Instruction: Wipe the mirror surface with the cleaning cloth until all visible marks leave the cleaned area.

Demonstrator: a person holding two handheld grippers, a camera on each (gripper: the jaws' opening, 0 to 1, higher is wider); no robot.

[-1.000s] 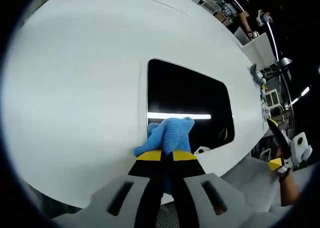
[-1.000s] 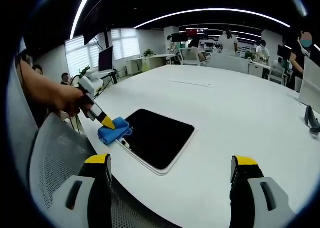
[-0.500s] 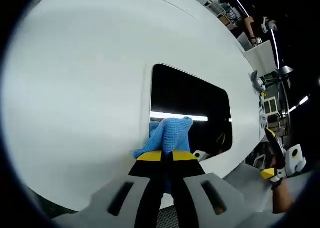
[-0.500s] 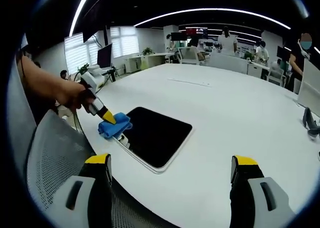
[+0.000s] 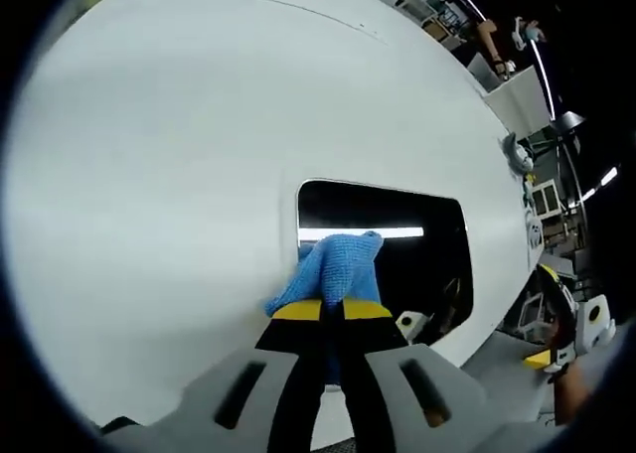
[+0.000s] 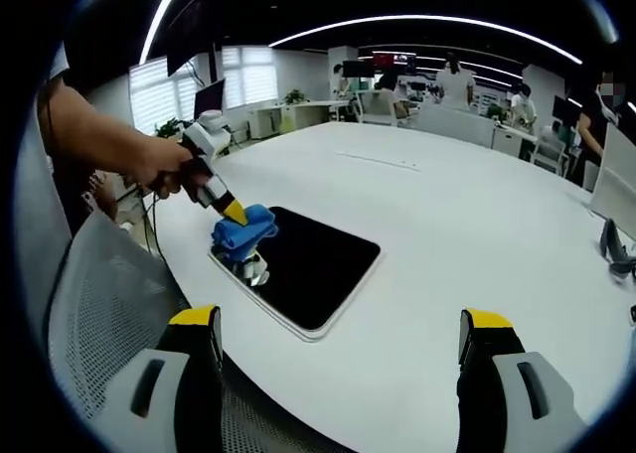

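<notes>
Cloth has travelled further onto mirror. Left hand-held gripper pinches it; right hand-held gripper spread. Advise flat, overlapping strokes.

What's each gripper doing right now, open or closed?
Left gripper: shut on the blue cloth, at the mirror.
Right gripper: open, holding nothing.

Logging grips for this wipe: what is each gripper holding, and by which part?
Left gripper pinches the blue cleaning cloth by its bunched near end; right gripper holds nothing.
</notes>
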